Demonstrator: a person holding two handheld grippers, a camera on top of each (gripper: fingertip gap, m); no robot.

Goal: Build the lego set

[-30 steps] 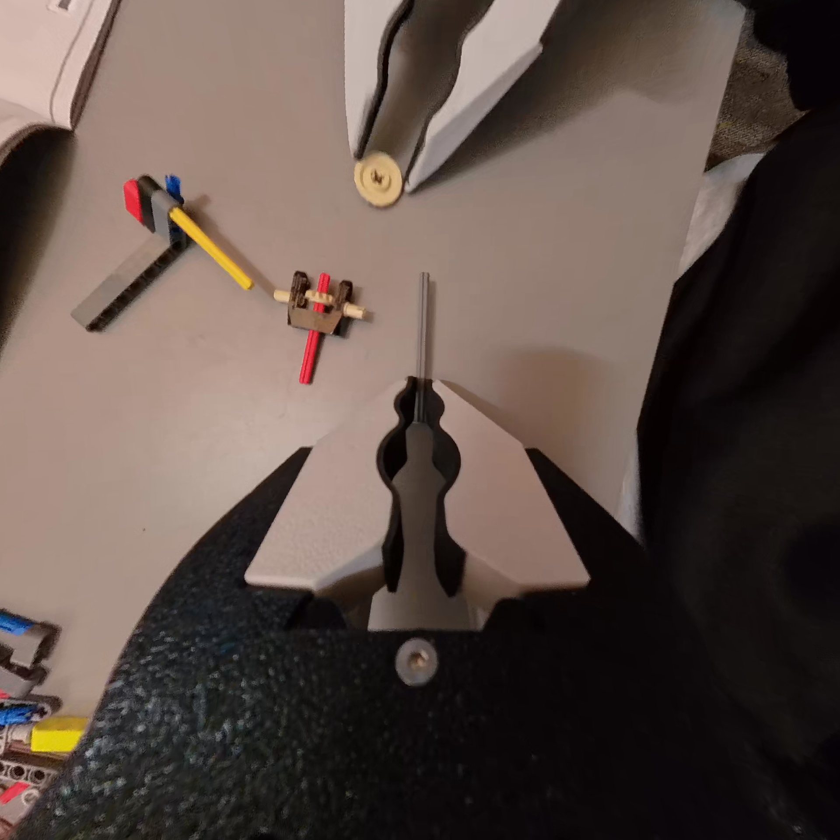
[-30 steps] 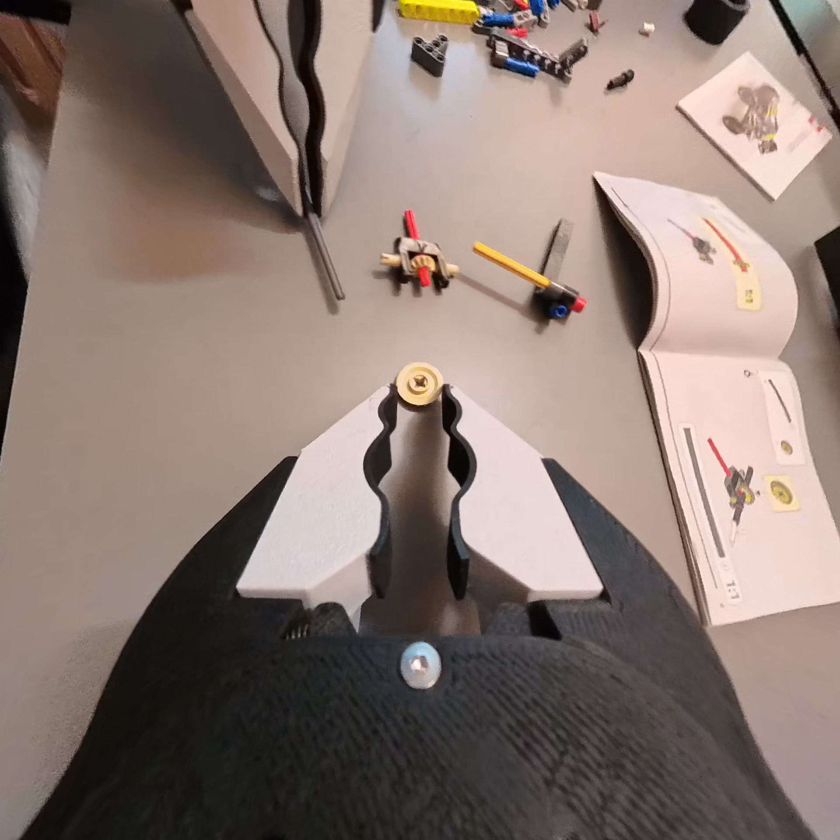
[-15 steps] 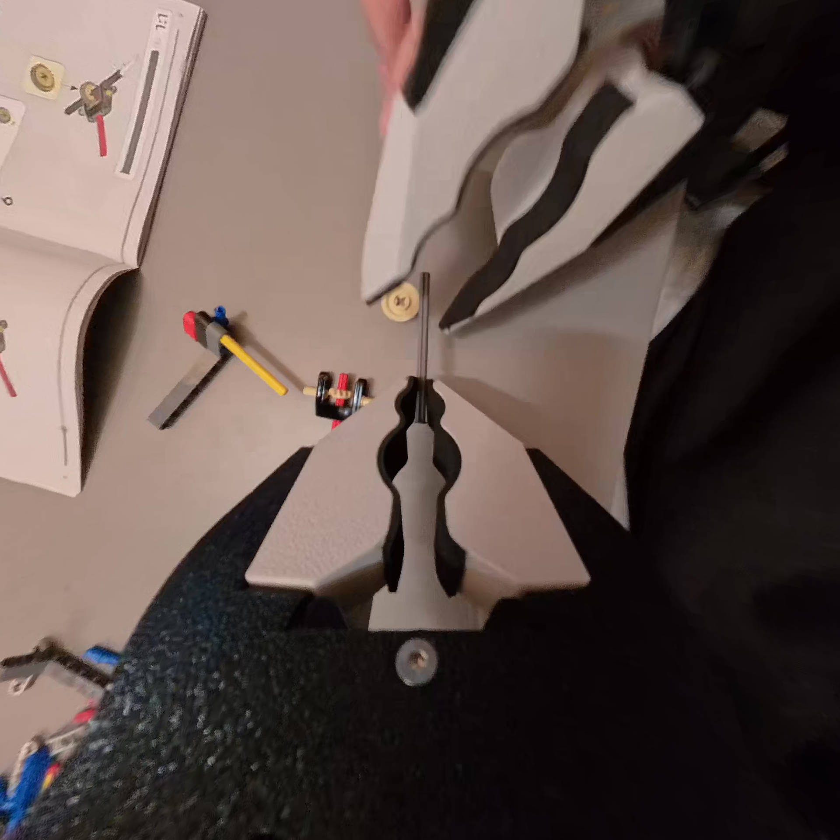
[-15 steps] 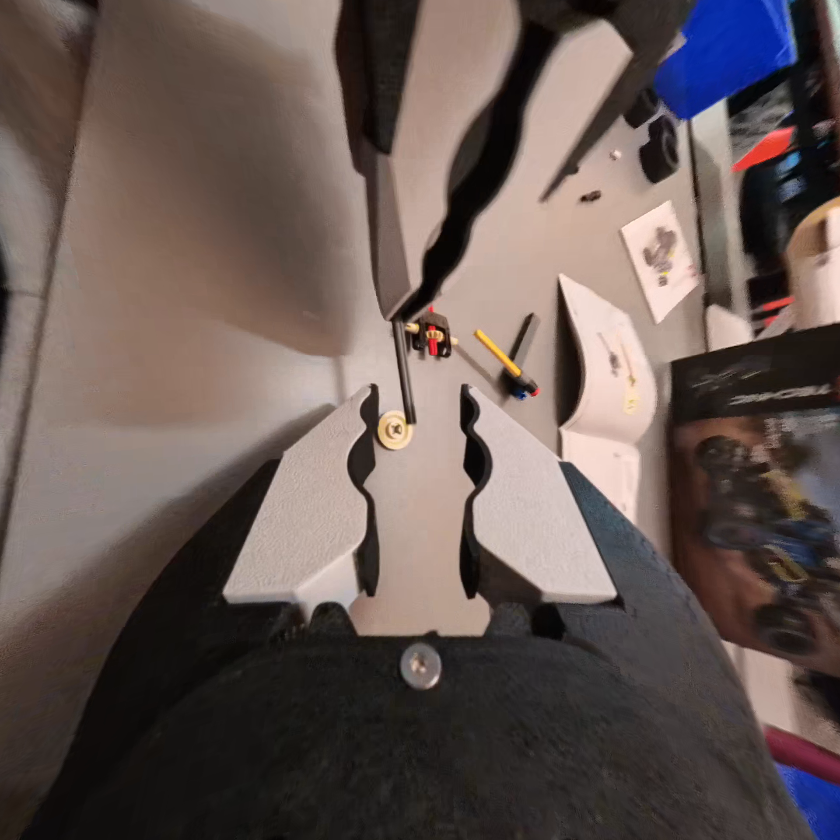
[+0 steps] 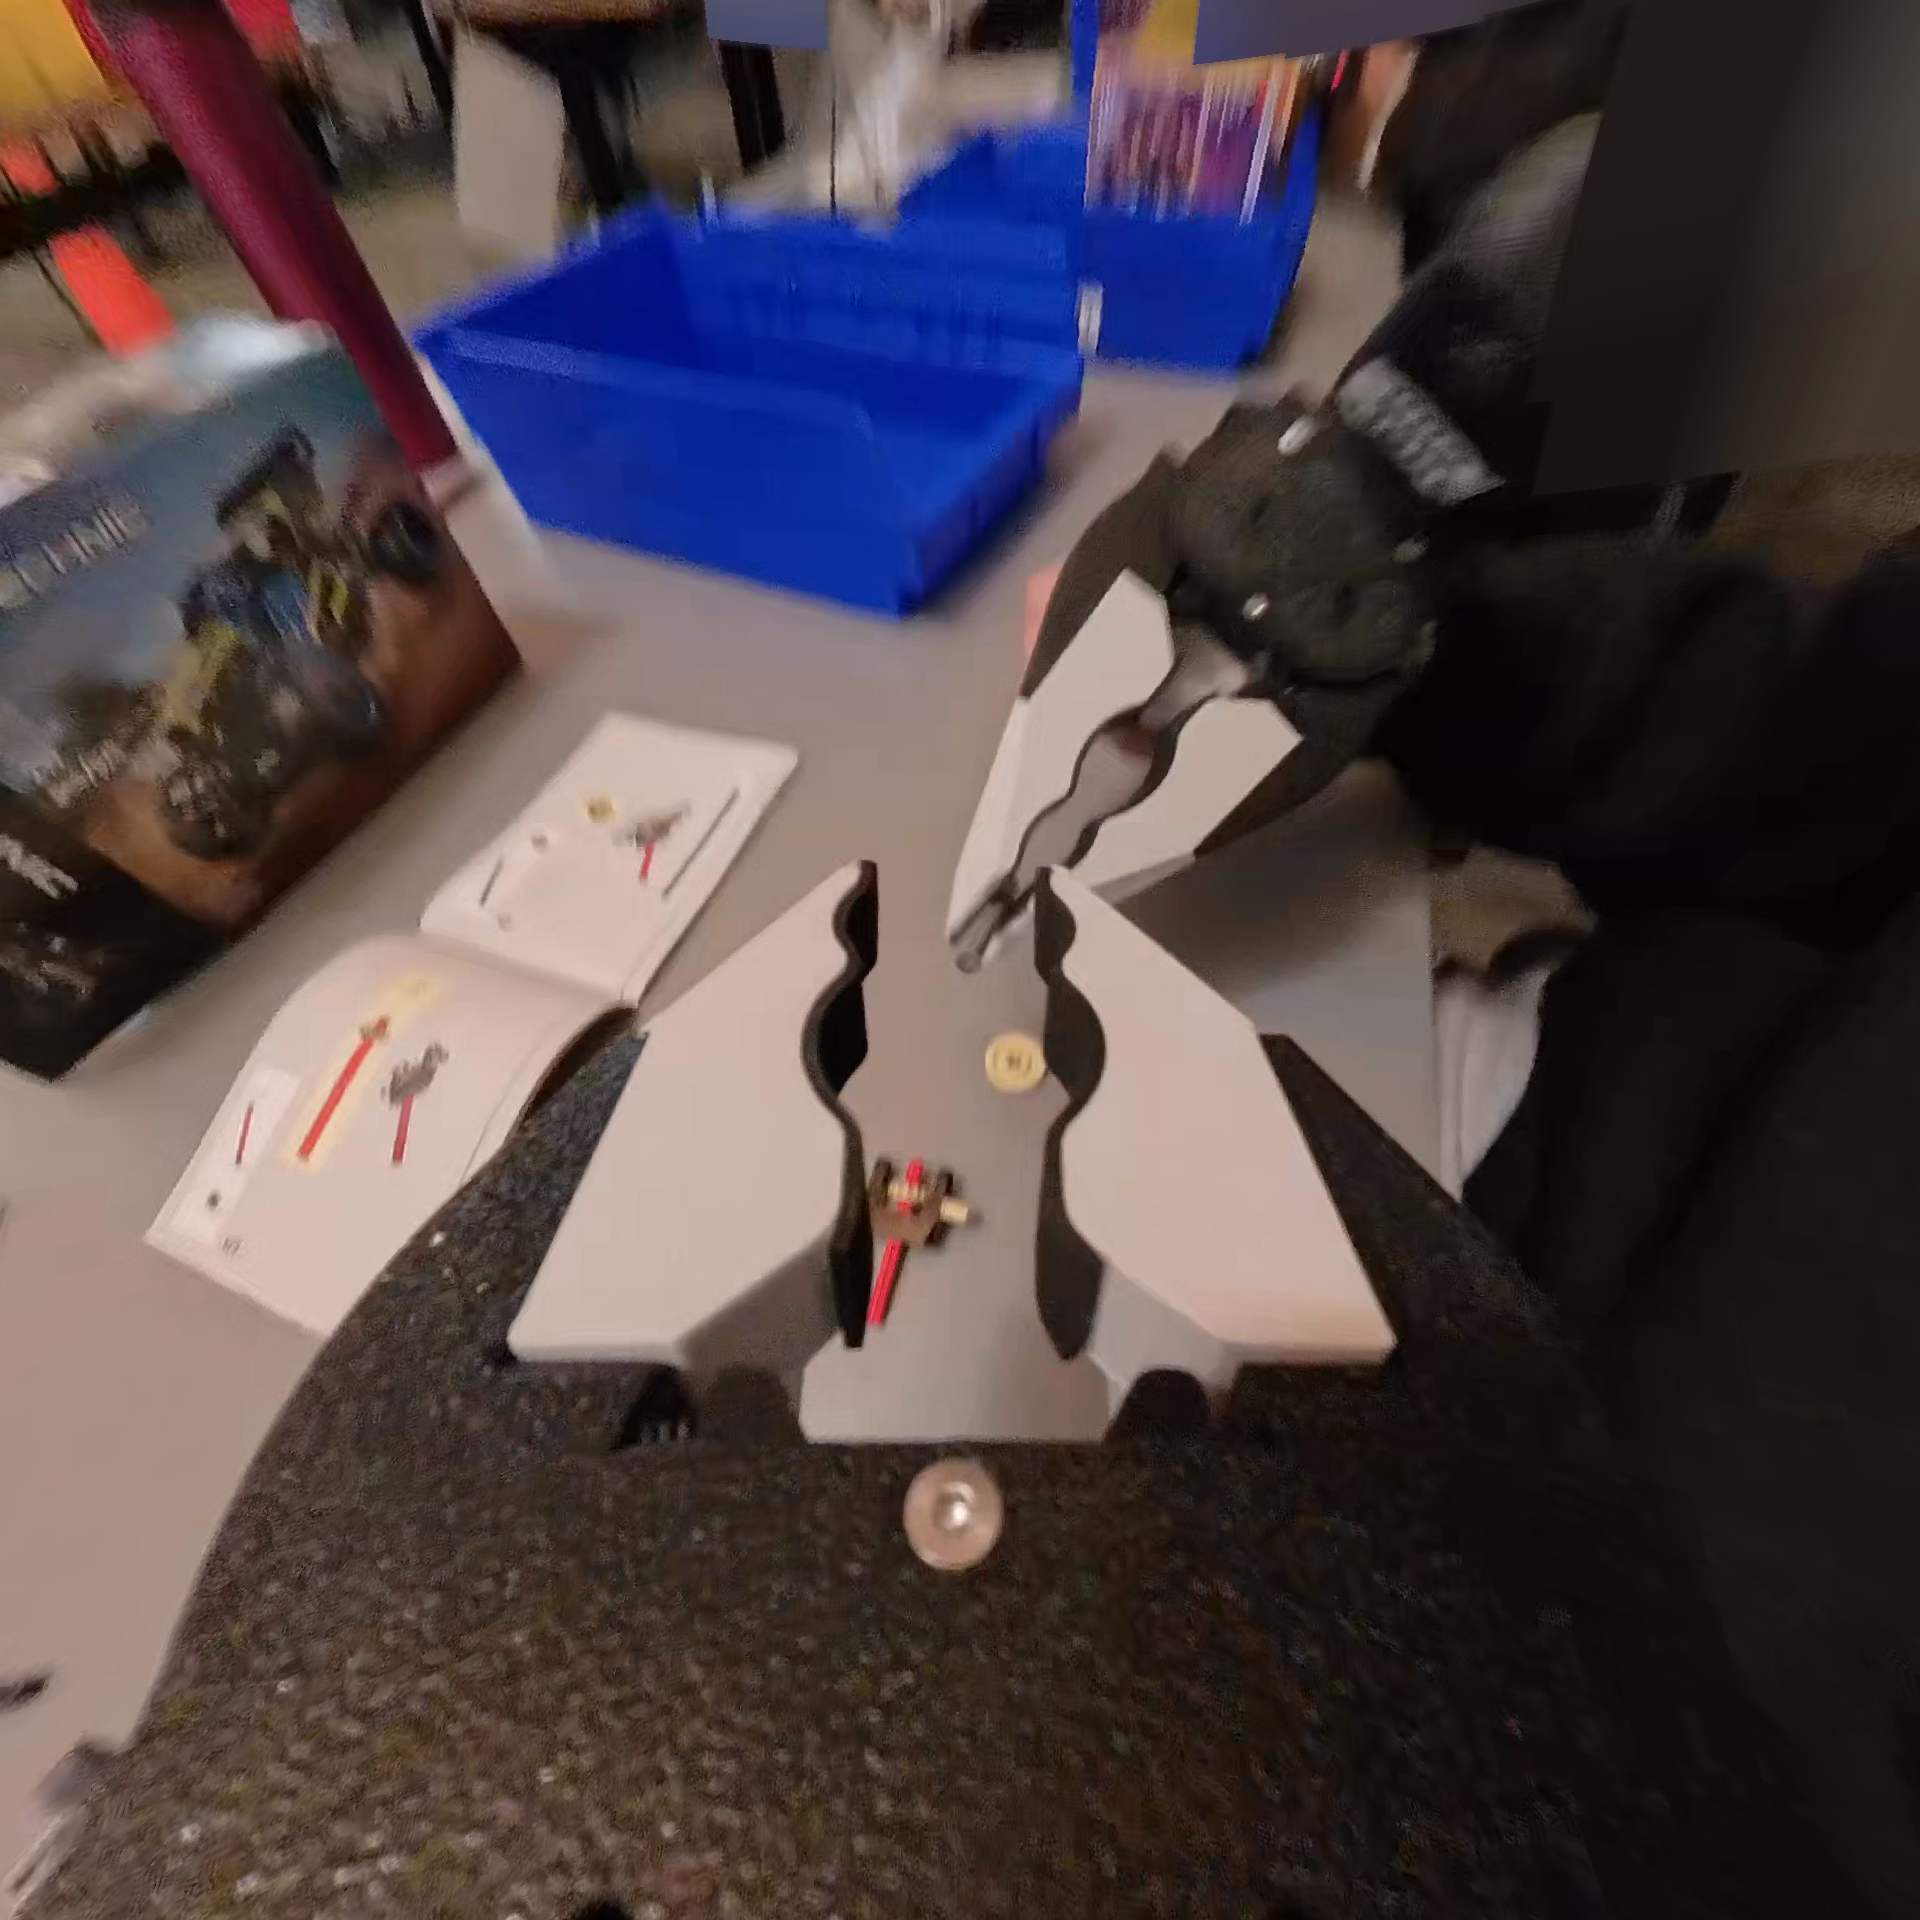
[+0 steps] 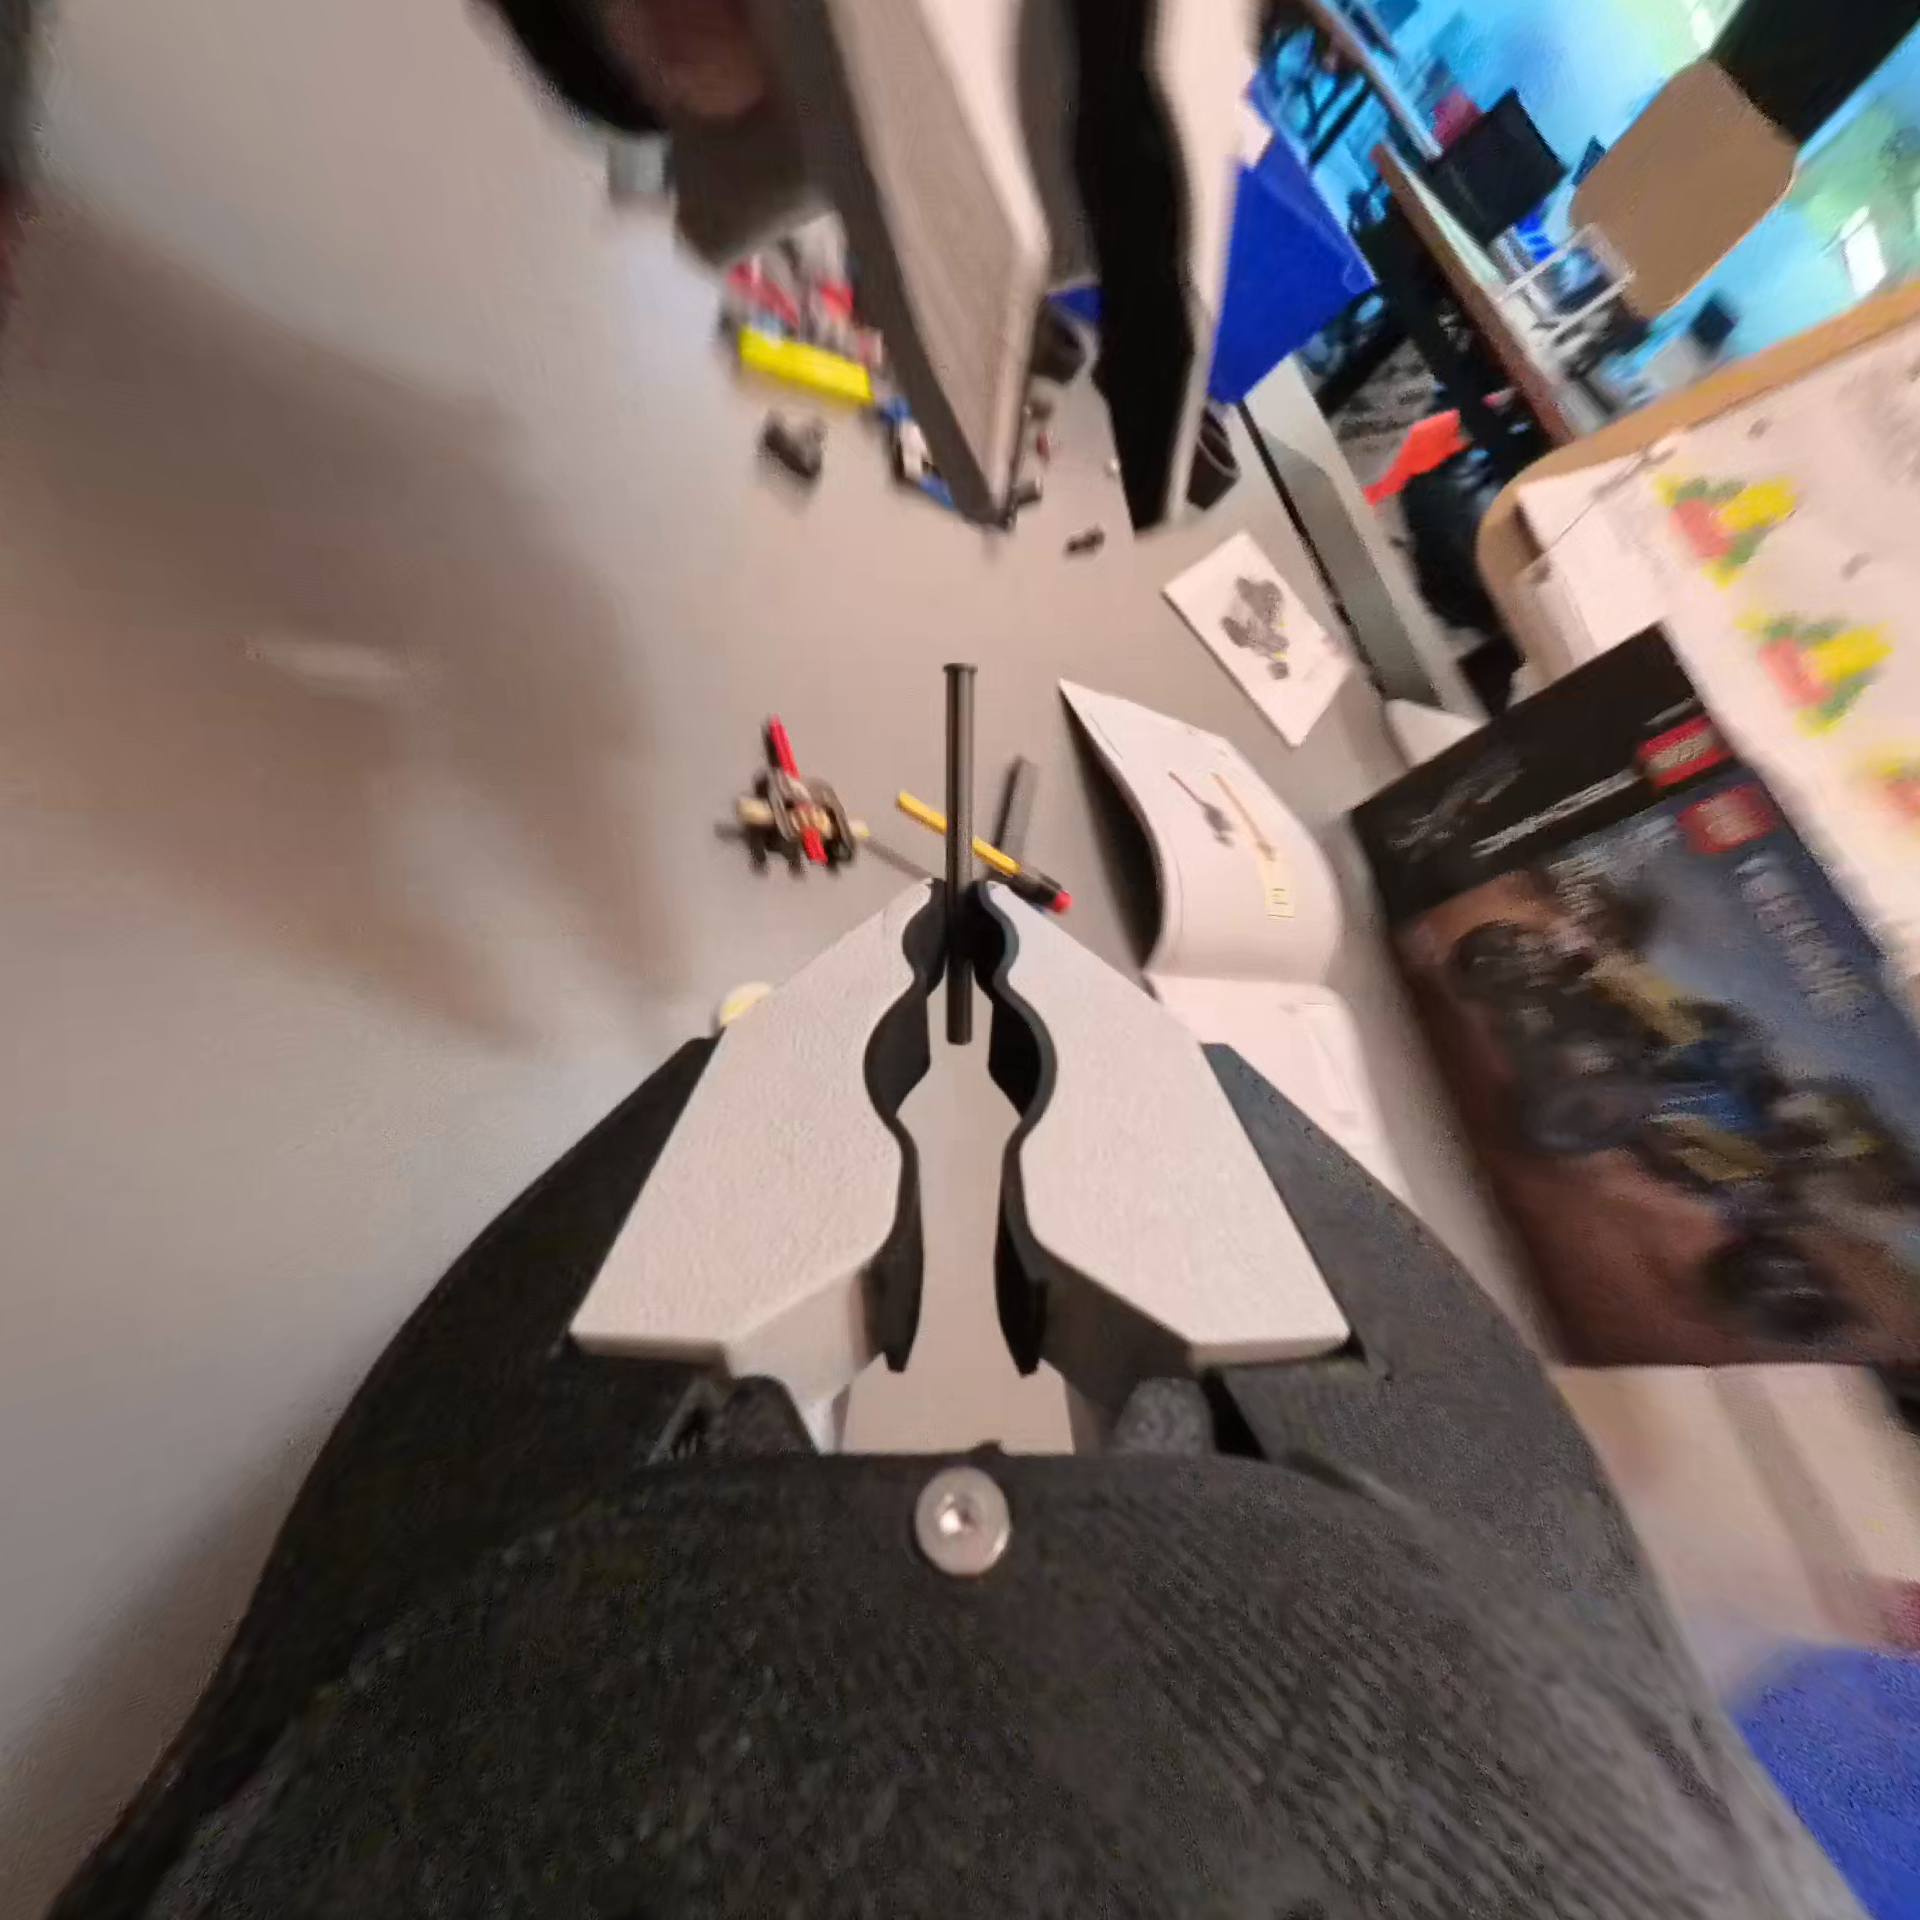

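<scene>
My right gripper (image 6: pixel 956 902) is shut on a thin black axle (image 6: pixel 956 790) that sticks out forward past its tips. In the left wrist view the right gripper (image 5: pixel 1006 902) comes in from the upper right, with the axle tip (image 5: pixel 966 951) pointing down at the table. My left gripper (image 5: pixel 956 883) is open and empty above the table. Between its fingers I see a tan round disc (image 5: pixel 1013 1062) and a small black, tan and red axle assembly (image 5: pixel 912 1210) lying on the grey table (image 5: pixel 935 686). The assembly (image 6: pixel 795 816) also shows in the right wrist view.
An open instruction booklet (image 5: pixel 468 997) lies left, with the set's box (image 5: pixel 208 665) behind it and blue bins (image 5: pixel 769 436) farther back. A yellow axle on a grey beam (image 6: pixel 982 844) lies by the assembly. Loose parts (image 6: pixel 805 358) are piled beyond my left gripper (image 6: pixel 1070 499).
The black axle passed from my left gripper to my right. The right one let go of the tan disc, which now lies on the table. The left one opened and tilted up.
</scene>
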